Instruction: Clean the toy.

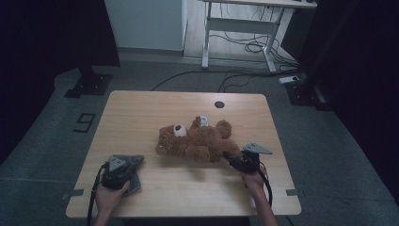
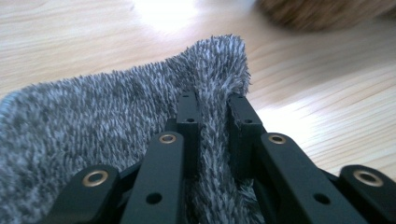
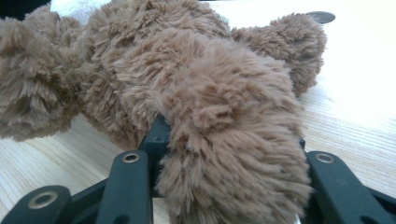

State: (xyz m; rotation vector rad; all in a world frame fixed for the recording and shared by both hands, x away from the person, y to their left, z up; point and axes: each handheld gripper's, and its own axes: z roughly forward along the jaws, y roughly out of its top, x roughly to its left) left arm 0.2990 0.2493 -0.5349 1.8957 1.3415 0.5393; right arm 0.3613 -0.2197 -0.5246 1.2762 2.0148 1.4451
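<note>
A brown teddy bear [image 1: 197, 139] lies on its back in the middle of the wooden table [image 1: 141, 113]. Its head points left and a white tag sits near its far arm. My right gripper [image 1: 231, 157] is shut on one of its legs; in the right gripper view the furry leg [image 3: 233, 154] fills the gap between the black jaws of the right gripper [image 3: 229, 135]. At the front left lies a grey fuzzy cloth [image 1: 135, 165]. My left gripper [image 1: 125, 165] is shut on a raised fold of the cloth [image 2: 93, 121], pinched between the jaws of the left gripper [image 2: 212, 100].
A round cable hole [image 1: 219, 104] sits near the table's far edge. Beyond the table stand a white desk frame [image 1: 207, 42] and loose cables [image 1: 244, 47] on the floor. Bare tabletop lies between the cloth and the bear [image 2: 322, 11].
</note>
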